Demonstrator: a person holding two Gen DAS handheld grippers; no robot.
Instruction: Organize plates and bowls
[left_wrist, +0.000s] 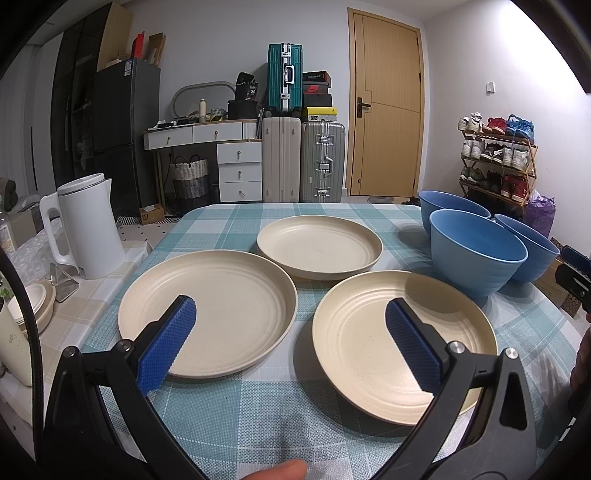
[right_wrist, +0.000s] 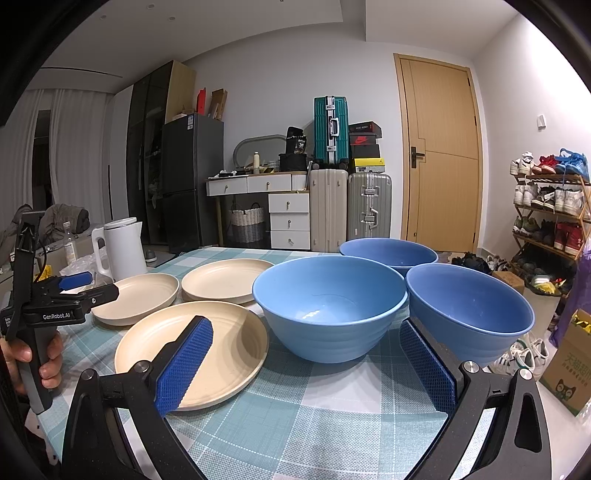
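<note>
Starting out, we are hovering the left gripper (left_wrist: 290, 314) spread wide and empty over two near plates (left_wrist: 207, 312), a third plate (left_wrist: 319, 245) behind. We are holding the right gripper (right_wrist: 306, 343), also spread and empty, before three blue bowls (right_wrist: 330, 306) on the checked table (right_wrist: 303, 417). Nothing stacked yet; next move probably needs pinching one plate rim.

Ahead of my position, pale walls. A tan wooden door (left_wrist: 386, 107) stands closed at upper right of centre. Stacked suitcases (left_wrist: 303, 147) sit centre frame beside a white drawer desk (left_wrist: 221, 155). A dark refrigerator (left_wrist: 125, 136) occupies the upper left. A shoe rack (left_wrist: 498, 158), fully loaded, fills the right edge. White curtains (right_wrist: 70, 155) hang at far left.
</note>
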